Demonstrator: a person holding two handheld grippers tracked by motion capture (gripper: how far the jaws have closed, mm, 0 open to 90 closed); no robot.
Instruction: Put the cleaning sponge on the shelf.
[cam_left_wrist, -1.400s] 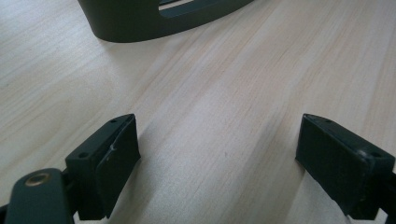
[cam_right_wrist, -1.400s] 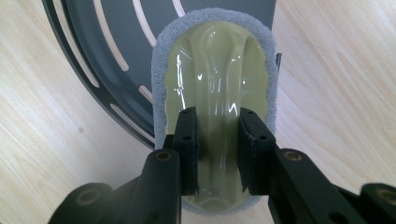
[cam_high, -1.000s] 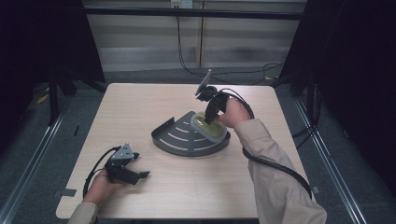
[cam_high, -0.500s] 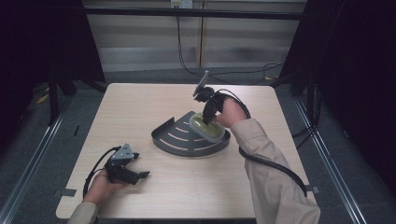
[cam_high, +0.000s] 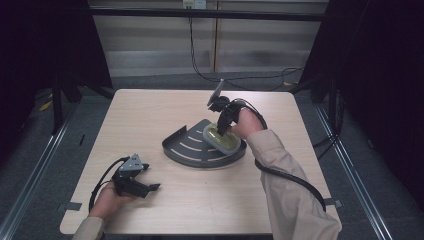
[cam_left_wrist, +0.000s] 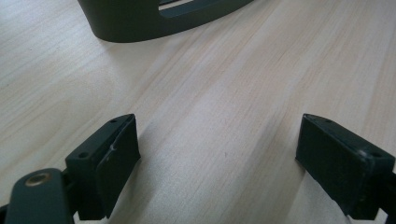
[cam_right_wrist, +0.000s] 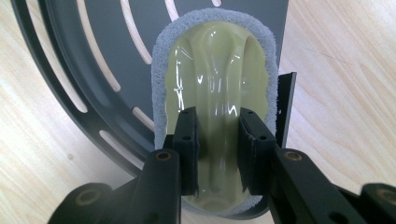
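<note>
Near the middle of the light wooden table (cam_high: 150, 115): a dark grey quarter-round slotted tray (cam_high: 187, 147), curved rim toward the near side. On its right part, a pale yellow-green scrubber (cam_high: 220, 138) with a grey abrasive pad around its edge, lying flat on the slots.

Right gripper (cam_high: 223, 131), reaching down from the far right, jaws narrowed on either side of the scrubber's glossy raised ridge (cam_right_wrist: 217, 112) and gripping it, as seen in the right gripper view. Right hand (cam_high: 246, 122) and tan sleeve (cam_high: 280, 170) behind it.

Left gripper (cam_high: 150, 187) at the near left of the table, well apart from the tray, lying low over bare wood. Jaws spread wide with nothing between them; tray's curved wall (cam_left_wrist: 154, 23) farther off.
</note>
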